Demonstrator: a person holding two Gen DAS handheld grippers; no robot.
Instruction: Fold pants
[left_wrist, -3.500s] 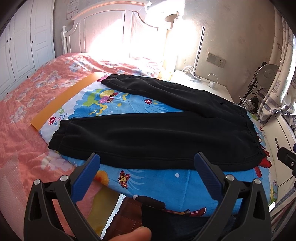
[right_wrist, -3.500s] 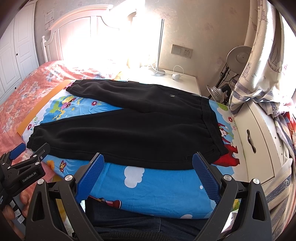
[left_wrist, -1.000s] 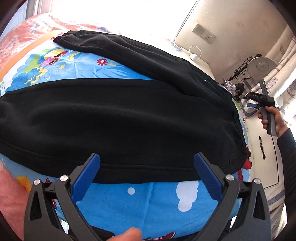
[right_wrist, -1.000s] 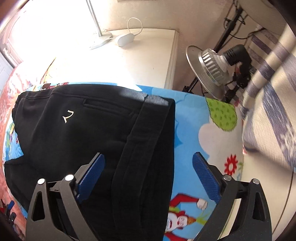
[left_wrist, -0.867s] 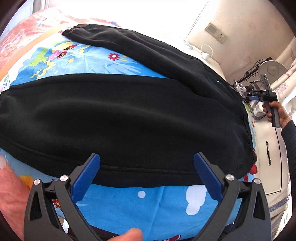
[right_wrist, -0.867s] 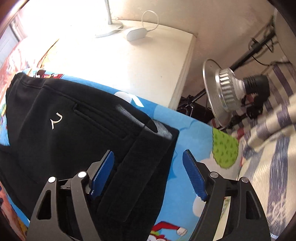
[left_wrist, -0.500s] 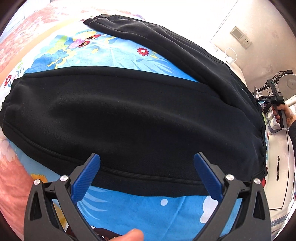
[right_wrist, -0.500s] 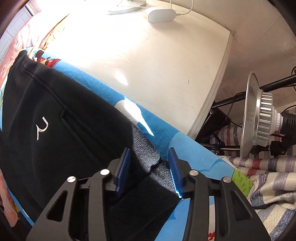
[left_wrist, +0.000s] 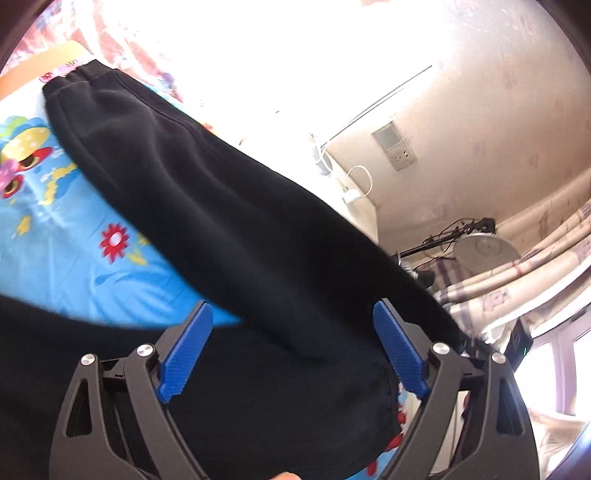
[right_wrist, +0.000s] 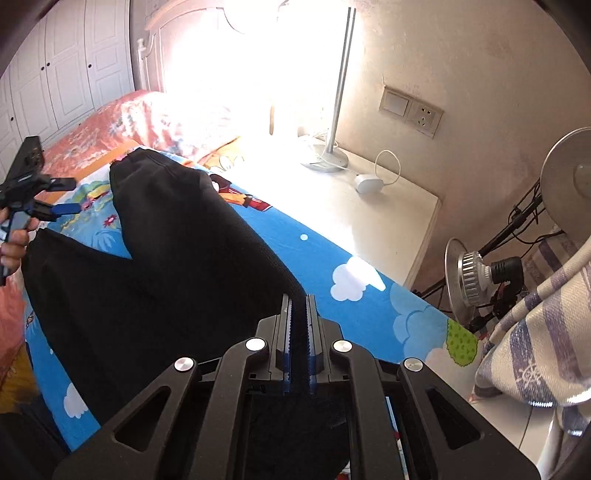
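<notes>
Two claws are at work over the bed. The right claw (right_wrist: 298, 332) has its blue pads pressed together on a fold of the black pants (right_wrist: 166, 280), at the waist end, and it holds this part lifted above the blue cartoon sheet (right_wrist: 332, 258). The pants lie spread on this sheet, with the two legs going away toward the headboard (right_wrist: 184, 48). The left claw (left_wrist: 291, 350) has its pads (left_wrist: 186, 354) wide apart and holds nothing; it hangs just above the pants (left_wrist: 240, 240), where one leg crosses in front of it. In the right wrist view the left claw (right_wrist: 55, 195) shows at the far left, above the leg ends. Beside the bed stands a white nightstand (right_wrist: 351, 206) with a lamp (right_wrist: 332, 110).
</notes>
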